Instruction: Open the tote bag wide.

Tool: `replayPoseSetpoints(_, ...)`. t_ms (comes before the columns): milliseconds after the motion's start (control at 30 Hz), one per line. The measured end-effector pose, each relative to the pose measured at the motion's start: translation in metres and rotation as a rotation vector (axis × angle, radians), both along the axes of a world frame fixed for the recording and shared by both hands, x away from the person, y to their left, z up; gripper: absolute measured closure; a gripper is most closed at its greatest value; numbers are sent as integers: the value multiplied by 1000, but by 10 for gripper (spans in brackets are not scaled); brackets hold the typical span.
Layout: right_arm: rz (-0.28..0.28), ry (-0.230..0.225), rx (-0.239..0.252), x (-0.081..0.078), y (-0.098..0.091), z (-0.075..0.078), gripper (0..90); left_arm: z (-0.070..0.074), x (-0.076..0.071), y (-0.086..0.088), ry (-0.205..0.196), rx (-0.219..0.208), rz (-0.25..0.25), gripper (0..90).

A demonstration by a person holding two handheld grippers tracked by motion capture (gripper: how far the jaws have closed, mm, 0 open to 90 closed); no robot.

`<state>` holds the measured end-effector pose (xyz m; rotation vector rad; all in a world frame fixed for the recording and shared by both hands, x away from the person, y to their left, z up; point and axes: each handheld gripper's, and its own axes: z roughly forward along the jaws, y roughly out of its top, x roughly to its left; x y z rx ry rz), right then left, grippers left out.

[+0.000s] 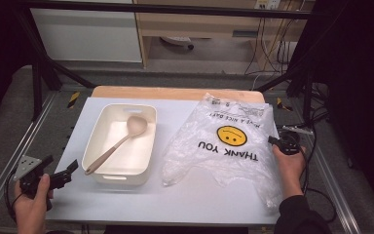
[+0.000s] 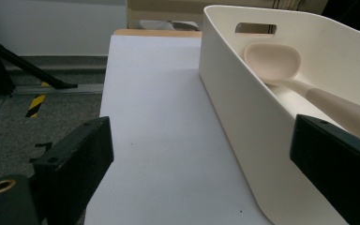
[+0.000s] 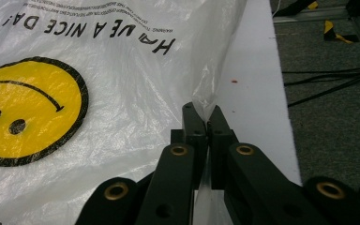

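A clear plastic bag (image 1: 224, 141) printed with a yellow smiley and "THANK YOU" lies spread on the right half of the white table top (image 1: 185, 195). My right gripper (image 1: 274, 141) is at the bag's right edge, its jaws shut on a pinched fold of the plastic bag (image 3: 98, 93), as the right gripper (image 3: 207, 117) view shows. A cream bin (image 1: 121, 144) on the left holds a beige spoon (image 1: 117, 144). My left gripper (image 1: 70, 170) stands open just left of the bin's near corner; its view shows the bin (image 2: 243, 117) wall and spoon (image 2: 281, 65) between the jaws.
A wooden strip (image 1: 175, 92) runs along the table's far edge. Metal frame rails and black struts flank both sides. Cables trail on the floor at the right. Bare table surface lies near the front edge and left of the bin.
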<state>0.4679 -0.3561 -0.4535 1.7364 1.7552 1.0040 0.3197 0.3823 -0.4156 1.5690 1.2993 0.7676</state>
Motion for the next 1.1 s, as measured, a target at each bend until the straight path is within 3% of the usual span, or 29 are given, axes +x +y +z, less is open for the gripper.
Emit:
replayPoseSetpoints(100, 35, -12, -3, -1, 5, 1, 856, 0, 0, 0, 0, 1, -2, 59)
replayPoseSetpoints(267, 61, -36, -67, -6, 16, 9, 597, 1, 0, -2, -3, 0, -8, 59)
replayPoseSetpoints(433, 60, -54, -99, -13, 20, 20, 357, 1, 0, -3, -3, 5, -14, 59)
replayPoseSetpoints(500, 61, -59, -109, -15, 21, 22, 326, 1, 0, -3, -4, 7, -14, 58)
replayPoseSetpoints(567, 67, -63, -127, -21, 23, 28, 228, 1, 0, -3, -7, 10, -17, 58)
replayPoseSetpoints(833, 102, -133, -135, -39, 37, 50, 104, 1, 0, -3, -7, 9, -6, 58)
replayPoseSetpoints(1000, 131, -124, -144, -47, 51, 55, 79, 3, -1, -3, -16, 10, -7, 58)
replayPoseSetpoints(1100, 176, -126, -156, -56, 66, 60, 73, 3, 0, -2, -18, 5, -4, 58)
